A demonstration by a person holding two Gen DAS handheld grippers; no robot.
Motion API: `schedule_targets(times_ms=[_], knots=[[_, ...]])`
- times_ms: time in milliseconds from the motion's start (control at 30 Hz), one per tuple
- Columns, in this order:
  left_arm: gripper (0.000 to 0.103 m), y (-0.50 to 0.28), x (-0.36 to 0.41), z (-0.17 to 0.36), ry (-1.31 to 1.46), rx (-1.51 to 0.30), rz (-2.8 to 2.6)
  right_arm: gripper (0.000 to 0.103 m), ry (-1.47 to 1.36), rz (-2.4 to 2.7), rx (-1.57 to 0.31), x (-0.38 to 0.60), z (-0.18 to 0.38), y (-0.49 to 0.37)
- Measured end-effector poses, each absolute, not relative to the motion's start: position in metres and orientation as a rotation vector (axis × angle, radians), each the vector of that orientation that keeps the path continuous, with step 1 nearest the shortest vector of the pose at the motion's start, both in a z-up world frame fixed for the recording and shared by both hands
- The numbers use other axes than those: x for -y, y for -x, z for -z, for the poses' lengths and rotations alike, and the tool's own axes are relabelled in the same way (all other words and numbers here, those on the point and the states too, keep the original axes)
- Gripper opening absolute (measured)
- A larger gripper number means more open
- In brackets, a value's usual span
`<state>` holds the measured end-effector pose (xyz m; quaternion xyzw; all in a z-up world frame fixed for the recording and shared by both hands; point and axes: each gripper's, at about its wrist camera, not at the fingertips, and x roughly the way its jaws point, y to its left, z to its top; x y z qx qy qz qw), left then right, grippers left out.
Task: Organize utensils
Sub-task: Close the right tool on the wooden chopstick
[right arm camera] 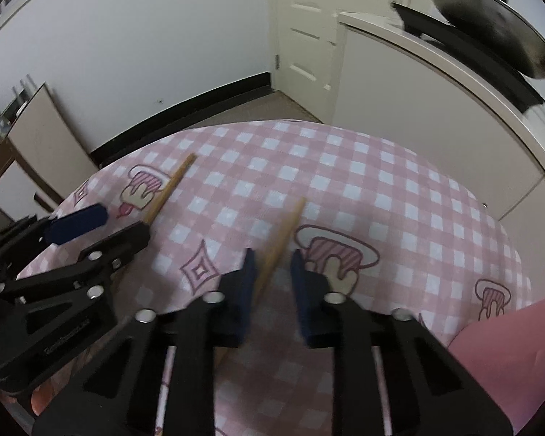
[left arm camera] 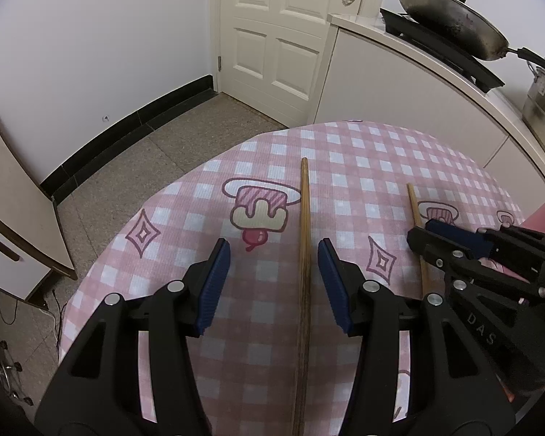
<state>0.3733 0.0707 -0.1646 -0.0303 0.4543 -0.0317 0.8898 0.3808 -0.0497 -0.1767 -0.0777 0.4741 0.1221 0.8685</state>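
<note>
2 wooden chopsticks lie on the surface (left arm camera: 363, 167), which is covered in a pink checked cloth, and each pair of tongs straddles one of them. The step in hand looks like the pickup: both tools are lined up on their sticks, and neither has closed yet.

The left tongs (left arm camera: 274, 250) are spread wide. The left chopstick (left arm camera: 304, 239) runs between the 2 blue pads, closer to the right-hand pad (left arm camera: 332, 283) and touching neither as far as the left wrist view shows. Its long axis runs almost straight away from the camera, with the far end pointing toward the door (left arm camera: 276, 36) and the near end passing under the tool body.

The right tongs (right arm camera: 271, 259) are also parted, though more narrowly. The right chopstick (right arm camera: 283, 232) sits in the gap, near the left-hand pad (right arm camera: 249, 276); motion blur in the right wrist view makes it hard to tell whether it touches that pad. This stick is slanted, with its far end leaning right of the tool's line and its near end sliding left beneath the tool.

In the right wrist view the 2 sticks are well apart and roughly parallel, both angled the same way.

The next move, in my judgement, calls for centring each stick between its pads, lowering close to the cloth and squeezing firmly. Thin round sticks lying flat are apt to roll or slip out of a pinch. The right side also needs a small twist so that the pads meet the slanted stick squarely.
</note>
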Motion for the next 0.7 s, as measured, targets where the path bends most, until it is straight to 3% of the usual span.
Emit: schedule_targets(times_ms=[167, 233, 500, 700], knots=[[0.050, -0.377, -0.068, 0.164, 0.058, -0.957, 0.063, 0.006, 0.182, -0.285, -0.993, 0.049, 0.176, -0.378], [0.034, -0.377, -0.066, 0.163, 0.052, -0.961, 0.064, 0.004, 0.187, -0.289, -0.992, 0.049, 0.176, -0.375], [0.008, -0.375, -0.063, 0.163, 0.064, -0.963, 0.082, 0.004, 0.175, -0.307, -0.993, 0.048, 0.175, -0.372], [0.007, -0.357, -0.055, 0.150, 0.042, -0.901, 0.076, 0.004, 0.148, -0.334, -0.971, 0.046, 0.167, -0.359]])
